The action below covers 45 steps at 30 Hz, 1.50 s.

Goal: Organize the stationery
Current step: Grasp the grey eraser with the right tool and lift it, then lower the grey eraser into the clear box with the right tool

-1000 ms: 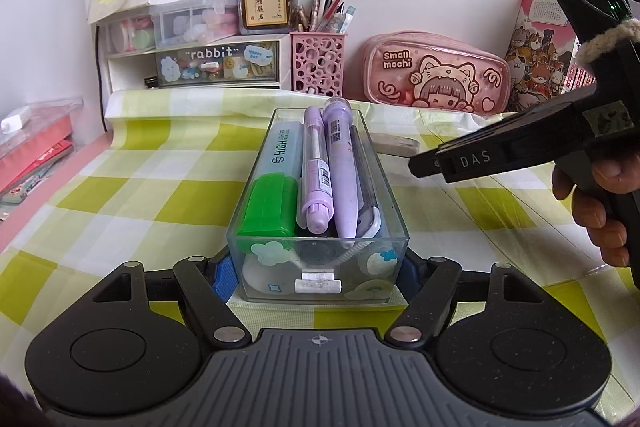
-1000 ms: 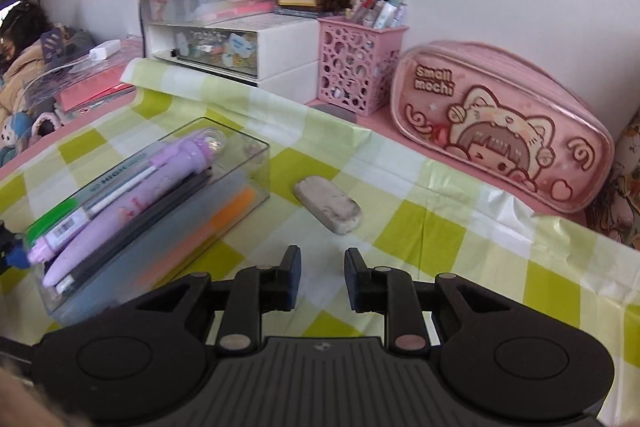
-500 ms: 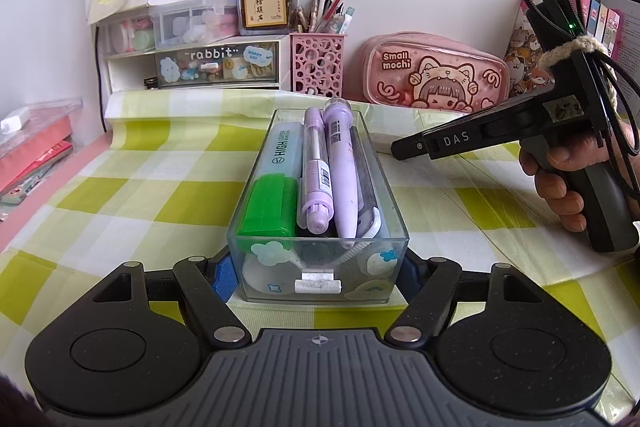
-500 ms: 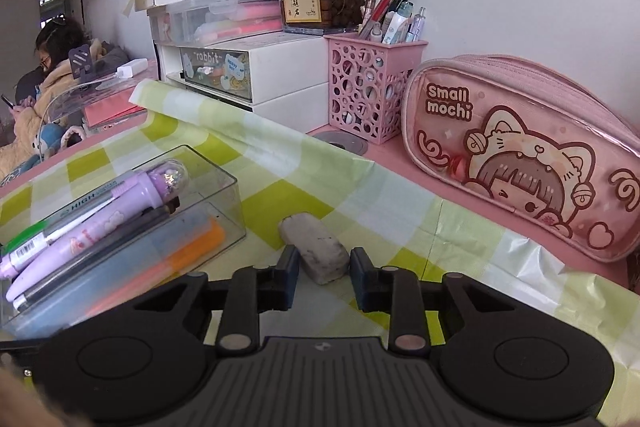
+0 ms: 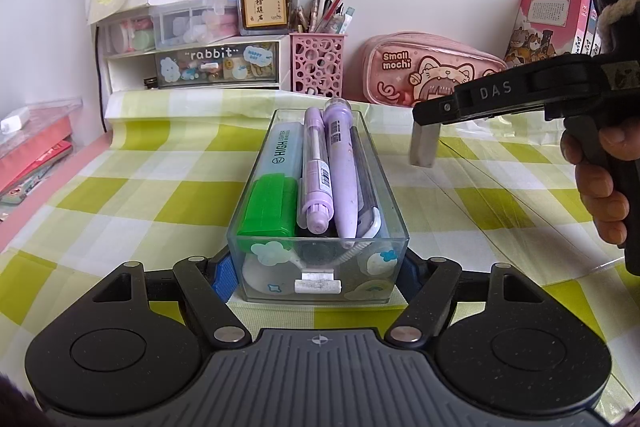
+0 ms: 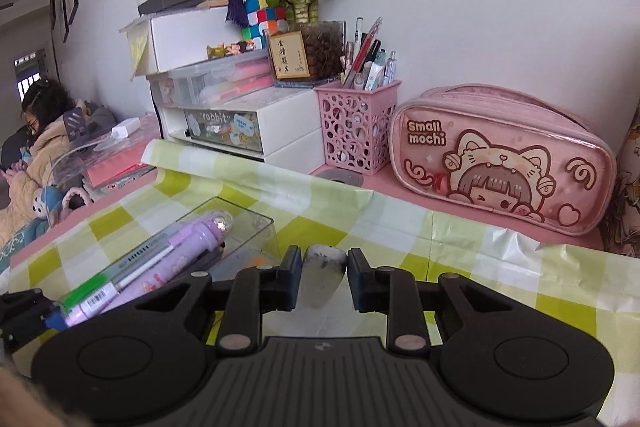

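Observation:
A clear plastic organizer box (image 5: 318, 283) holds a green highlighter (image 5: 272, 203), purple pens (image 5: 338, 163) and other pens. My left gripper (image 5: 316, 273) is shut on the box's near end, which rests on the checked cloth. My right gripper (image 6: 324, 277) is shut on a worn grey-white eraser (image 6: 325, 269) and holds it in the air. In the left wrist view the eraser (image 5: 424, 145) hangs below the right gripper's fingers, to the right of the box's far end. The box also shows in the right wrist view (image 6: 240, 227).
A pink pencil case (image 5: 428, 69), a pink mesh pen holder (image 5: 318, 63) and white drawer units (image 5: 192, 65) stand along the back wall. Books stand at the back right (image 5: 552, 23). Red folders (image 5: 32, 155) lie at the left edge.
My right gripper closed on the eraser and lifted it off the cloth, moving toward the box. My left gripper and the box have not moved.

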Each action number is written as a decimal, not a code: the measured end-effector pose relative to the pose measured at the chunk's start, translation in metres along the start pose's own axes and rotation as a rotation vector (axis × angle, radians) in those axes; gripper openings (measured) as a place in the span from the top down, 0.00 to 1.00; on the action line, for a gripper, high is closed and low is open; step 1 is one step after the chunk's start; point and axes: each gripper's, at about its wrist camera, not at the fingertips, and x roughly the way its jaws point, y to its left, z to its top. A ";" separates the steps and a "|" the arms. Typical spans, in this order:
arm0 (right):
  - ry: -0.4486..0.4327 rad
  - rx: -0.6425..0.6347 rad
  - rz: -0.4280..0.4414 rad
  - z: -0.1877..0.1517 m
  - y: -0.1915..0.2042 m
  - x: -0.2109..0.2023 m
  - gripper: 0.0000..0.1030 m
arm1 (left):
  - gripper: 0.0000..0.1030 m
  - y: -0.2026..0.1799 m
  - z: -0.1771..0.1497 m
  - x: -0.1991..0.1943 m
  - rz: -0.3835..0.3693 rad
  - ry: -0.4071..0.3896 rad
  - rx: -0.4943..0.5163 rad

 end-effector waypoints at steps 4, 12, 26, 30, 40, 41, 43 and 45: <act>-0.014 0.015 -0.006 0.002 0.002 -0.010 0.82 | 0.30 0.000 0.000 0.000 0.000 0.000 0.000; -0.003 0.118 -0.015 -0.002 -0.007 -0.014 0.82 | 0.30 0.000 0.000 0.000 0.001 -0.001 0.001; 0.054 0.344 -0.112 0.014 -0.006 -0.014 0.82 | 0.30 0.001 0.000 0.000 -0.001 -0.003 0.001; 0.054 0.436 -0.109 0.022 -0.005 -0.015 0.82 | 0.30 0.001 0.000 -0.001 0.001 -0.005 0.001; 0.055 0.543 -0.119 0.041 -0.008 -0.008 0.82 | 0.30 0.001 0.000 -0.001 0.001 -0.005 0.002; 0.054 0.536 -0.117 0.045 -0.006 -0.007 0.82 | 0.30 0.001 0.000 -0.001 0.000 -0.005 0.002; 0.049 0.522 -0.109 0.052 -0.003 -0.004 0.82 | 0.30 0.001 0.000 -0.001 0.001 -0.005 0.002; 0.049 0.516 -0.092 0.058 0.000 0.000 0.82 | 0.30 0.001 -0.001 -0.001 0.001 -0.005 0.002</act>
